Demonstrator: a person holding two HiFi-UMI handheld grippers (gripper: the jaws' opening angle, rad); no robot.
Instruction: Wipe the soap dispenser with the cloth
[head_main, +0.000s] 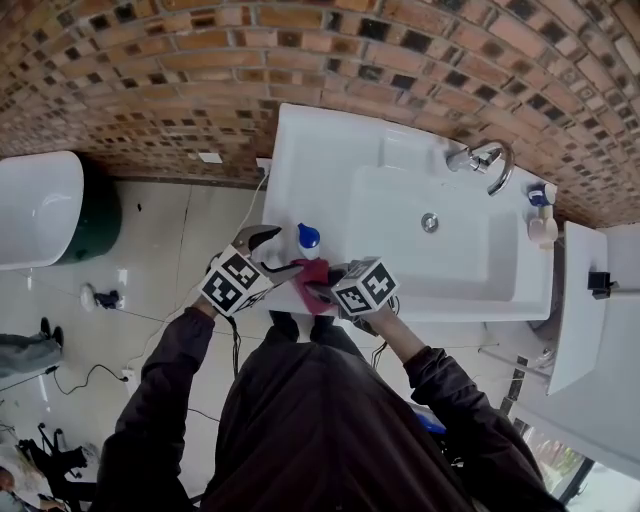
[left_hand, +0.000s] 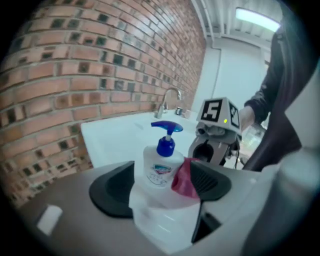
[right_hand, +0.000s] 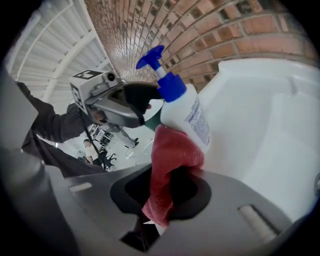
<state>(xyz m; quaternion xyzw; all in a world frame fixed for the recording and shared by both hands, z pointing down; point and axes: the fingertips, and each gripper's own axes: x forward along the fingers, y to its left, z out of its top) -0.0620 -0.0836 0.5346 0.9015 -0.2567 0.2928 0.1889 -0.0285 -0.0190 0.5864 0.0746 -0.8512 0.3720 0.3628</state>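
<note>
Dispenser (head_main: 309, 238) stands on the sink's (head_main: 300, 150) near left corner, between the left gripper's (head_main: 287, 250) parted jaws, untouched by them. Right gripper (head_main: 322, 292) pinches the red cloth (right_hand: 170, 155) against the dispenser's side.

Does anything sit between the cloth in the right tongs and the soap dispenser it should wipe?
Nothing visible. The red terry cloth, clamped in the right tongs, already lies against the white plastic soap dispenser with blue pump; the open left tongs straddle it.
</note>
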